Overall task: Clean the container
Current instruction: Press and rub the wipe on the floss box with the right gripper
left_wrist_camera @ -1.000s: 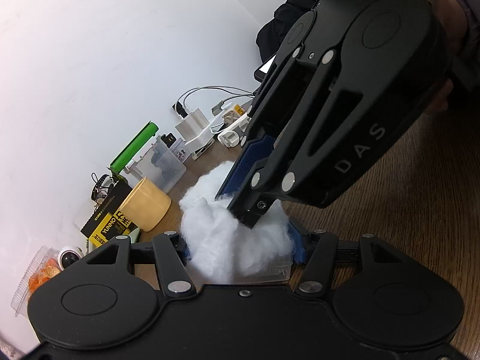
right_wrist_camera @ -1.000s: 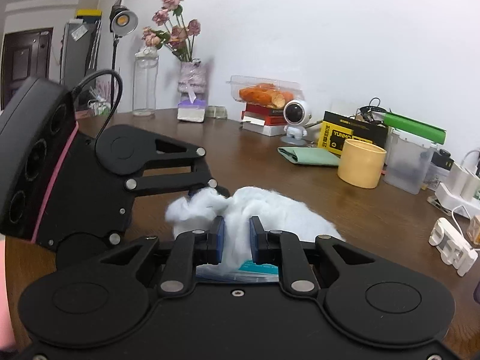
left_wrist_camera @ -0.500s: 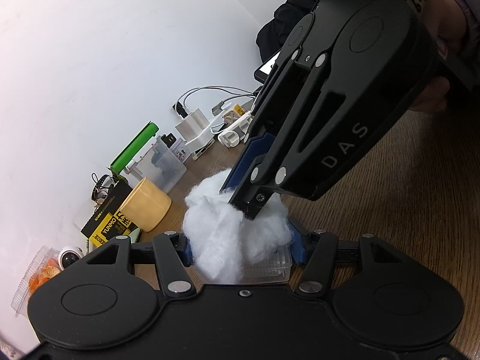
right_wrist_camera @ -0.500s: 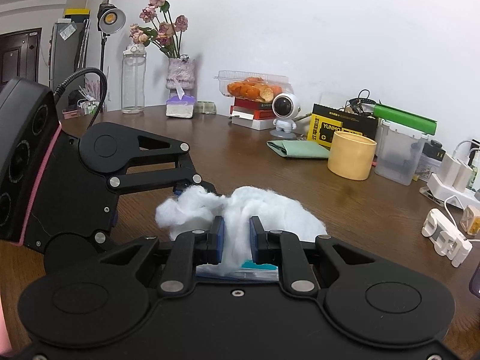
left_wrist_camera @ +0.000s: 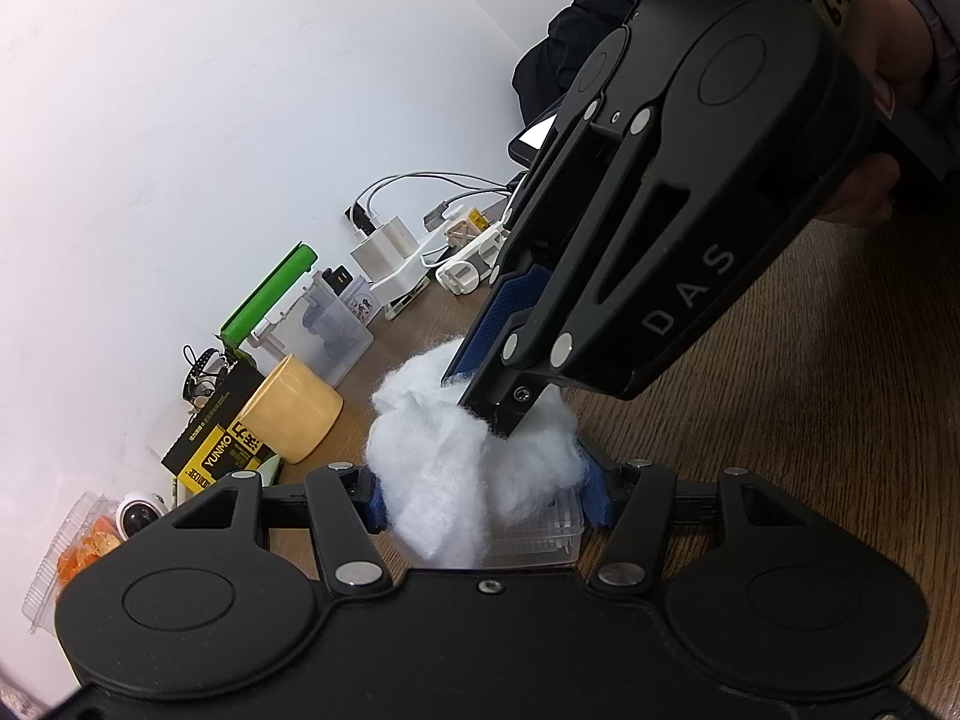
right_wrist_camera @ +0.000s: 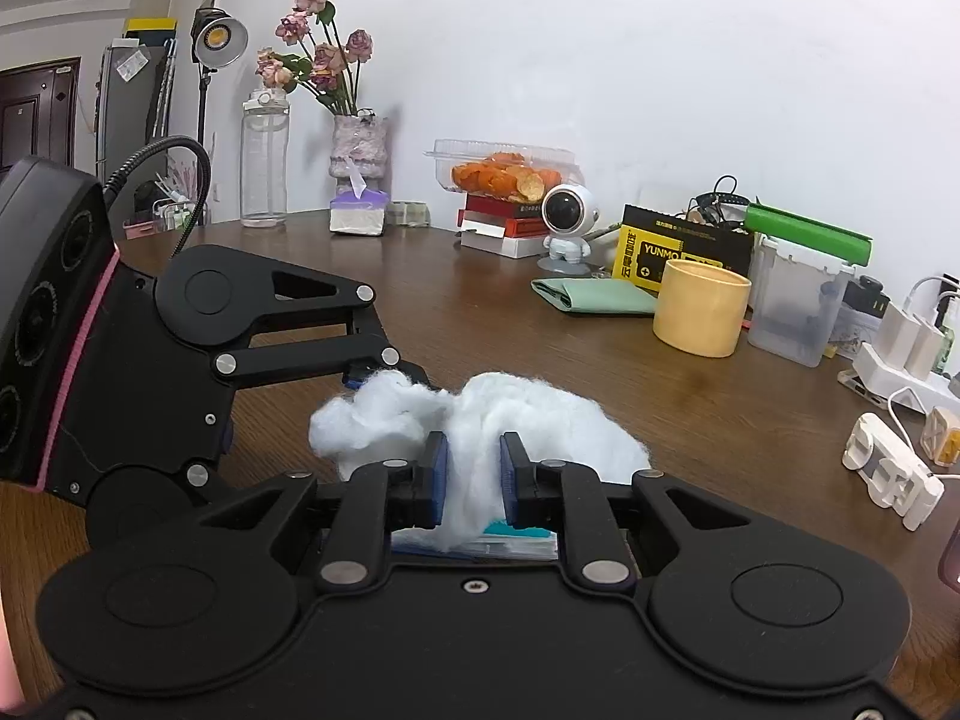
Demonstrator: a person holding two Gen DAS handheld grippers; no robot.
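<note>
A small clear plastic container (left_wrist_camera: 540, 537) sits on the wooden table, held between the blue pads of my left gripper (left_wrist_camera: 486, 495). White fluffy cotton (left_wrist_camera: 456, 468) fills and overflows it. My right gripper (right_wrist_camera: 474, 477) is shut on a tuft of the cotton (right_wrist_camera: 510, 414), coming down onto the container from above; it shows in the left wrist view (left_wrist_camera: 630, 276). The container's edge with a teal label (right_wrist_camera: 516, 537) shows just under the right gripper's fingers. My left gripper appears at the left in the right wrist view (right_wrist_camera: 384, 369).
Along the wall stand a yellow cup (right_wrist_camera: 699, 315), a clear box with a green lid (right_wrist_camera: 798, 300), a black and yellow carton (right_wrist_camera: 678, 255), a folded green cloth (right_wrist_camera: 594, 297), chargers and cables (right_wrist_camera: 900, 354), a small robot figure (right_wrist_camera: 567, 228), a snack tray, a flower vase and a bottle.
The right gripper has lifted a little with the cotton, pulling the wad higher out of the container. The left gripper keeps its hold on the container.
</note>
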